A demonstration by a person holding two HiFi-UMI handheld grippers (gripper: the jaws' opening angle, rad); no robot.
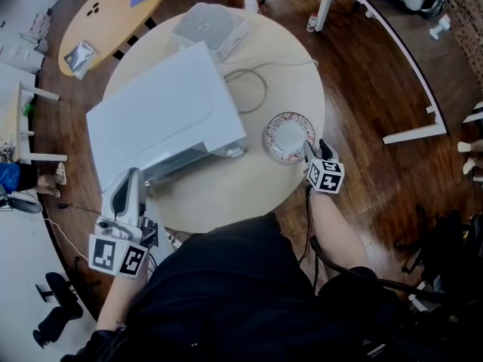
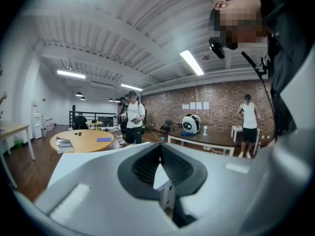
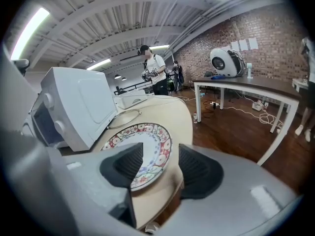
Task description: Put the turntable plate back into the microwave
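Observation:
A white microwave (image 1: 162,111) lies on the round wooden table (image 1: 226,194), its dark front facing me. To its right the floral-rimmed plate (image 1: 287,136) rests flat near the table's edge. My right gripper (image 1: 316,149) is at the plate's near-right rim, open. In the right gripper view the plate (image 3: 142,146) has its rim between the spread pads of this gripper (image 3: 161,163), and neither pad presses on it. My left gripper (image 1: 132,176) is at the microwave's front left corner. In its own view the jaws (image 2: 161,151) meet on a thin white edge, seemingly the microwave door.
A white lidded box (image 1: 210,27) stands behind the microwave, and a grey cable loop (image 1: 253,89) lies beside it. A second round table (image 1: 113,10) is at the far left and a white desk frame (image 1: 392,44) at the right. People stand in the background.

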